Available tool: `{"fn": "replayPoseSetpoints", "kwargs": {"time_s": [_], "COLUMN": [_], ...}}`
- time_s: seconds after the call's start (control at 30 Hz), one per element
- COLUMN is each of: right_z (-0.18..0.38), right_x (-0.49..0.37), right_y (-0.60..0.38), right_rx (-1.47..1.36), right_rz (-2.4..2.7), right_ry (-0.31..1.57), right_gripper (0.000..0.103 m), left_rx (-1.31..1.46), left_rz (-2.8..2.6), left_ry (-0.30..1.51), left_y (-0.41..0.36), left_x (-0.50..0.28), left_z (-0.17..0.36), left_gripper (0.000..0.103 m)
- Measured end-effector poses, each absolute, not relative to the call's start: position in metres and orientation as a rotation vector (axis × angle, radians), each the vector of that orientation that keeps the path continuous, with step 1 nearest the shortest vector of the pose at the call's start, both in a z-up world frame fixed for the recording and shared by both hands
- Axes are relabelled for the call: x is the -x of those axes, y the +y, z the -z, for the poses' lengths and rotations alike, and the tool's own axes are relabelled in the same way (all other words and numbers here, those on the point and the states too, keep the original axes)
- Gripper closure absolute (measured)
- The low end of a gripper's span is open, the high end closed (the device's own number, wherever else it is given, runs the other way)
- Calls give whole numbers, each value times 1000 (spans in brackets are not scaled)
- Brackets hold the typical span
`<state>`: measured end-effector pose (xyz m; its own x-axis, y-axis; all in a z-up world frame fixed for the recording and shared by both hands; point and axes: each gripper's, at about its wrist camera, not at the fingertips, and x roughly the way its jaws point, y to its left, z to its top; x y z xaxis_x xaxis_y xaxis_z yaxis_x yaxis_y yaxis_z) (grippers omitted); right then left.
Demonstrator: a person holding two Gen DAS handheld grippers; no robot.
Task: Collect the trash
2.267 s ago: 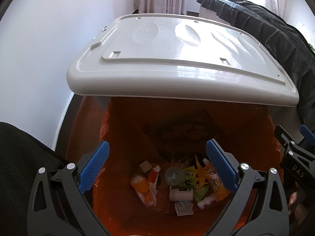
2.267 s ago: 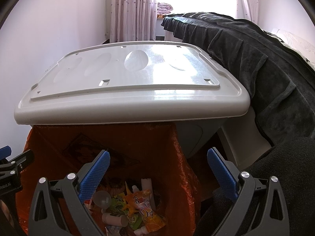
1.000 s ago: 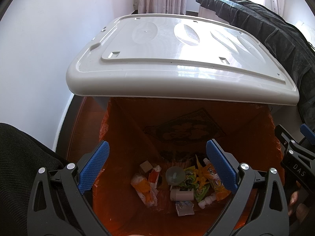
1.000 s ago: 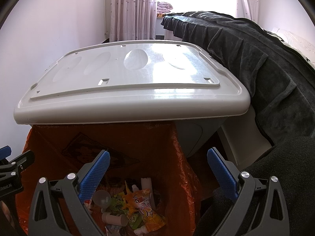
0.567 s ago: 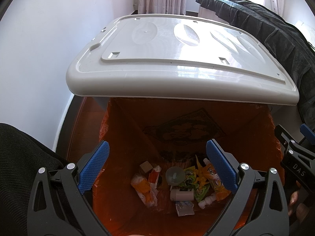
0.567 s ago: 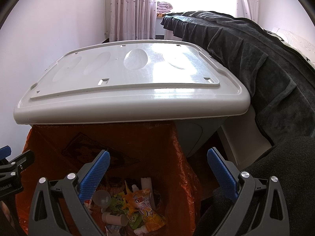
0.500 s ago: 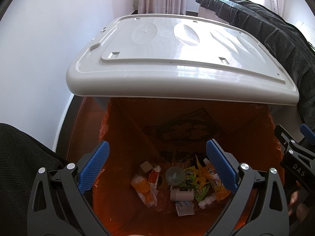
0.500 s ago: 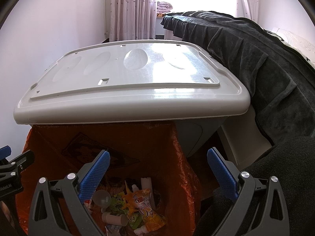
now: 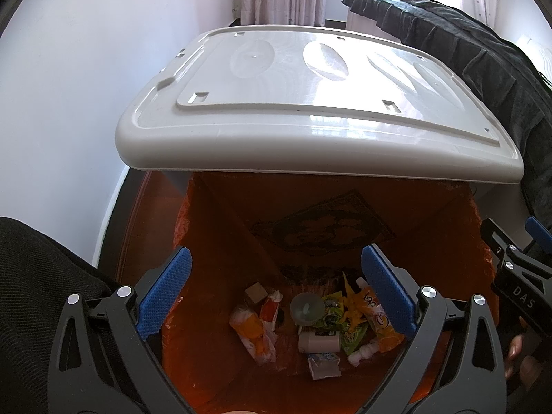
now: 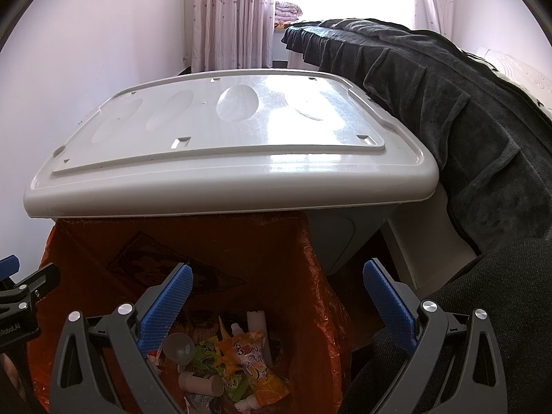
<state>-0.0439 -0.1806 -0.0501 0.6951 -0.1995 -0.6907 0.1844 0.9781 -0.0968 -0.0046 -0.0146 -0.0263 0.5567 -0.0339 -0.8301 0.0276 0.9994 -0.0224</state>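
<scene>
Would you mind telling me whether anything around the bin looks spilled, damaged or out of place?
Nothing stands out. The trash lies at the bottom of the orange bag, the grey lid is swung up, and no litter shows outside the bin. Both grippers are open and empty.

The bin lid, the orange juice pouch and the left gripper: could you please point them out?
bin lid (image 9: 310,103), left wrist view, flat top.
orange juice pouch (image 10: 255,362), right wrist view, printed front.
left gripper (image 9: 276,293), left wrist view, midway between fingertips.

White walls (image 10: 103,69), curtained bright window (image 10: 338,0)
</scene>
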Motion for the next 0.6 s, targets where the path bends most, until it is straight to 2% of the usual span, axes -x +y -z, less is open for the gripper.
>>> {"fn": "replayPoseSetpoints", "kwargs": {"time_s": [0.6], "right_z": [51], "right_x": [45], "right_y": [-182], "right_rx": [21], "right_rz": [214], "right_ry": [777], "right_gripper": [5], "left_rx": [13], "left_rz": [40], "left_ry": [953], "left_y": [-9], "left_x": [4], "left_z": [25], "left_gripper": [7]}}
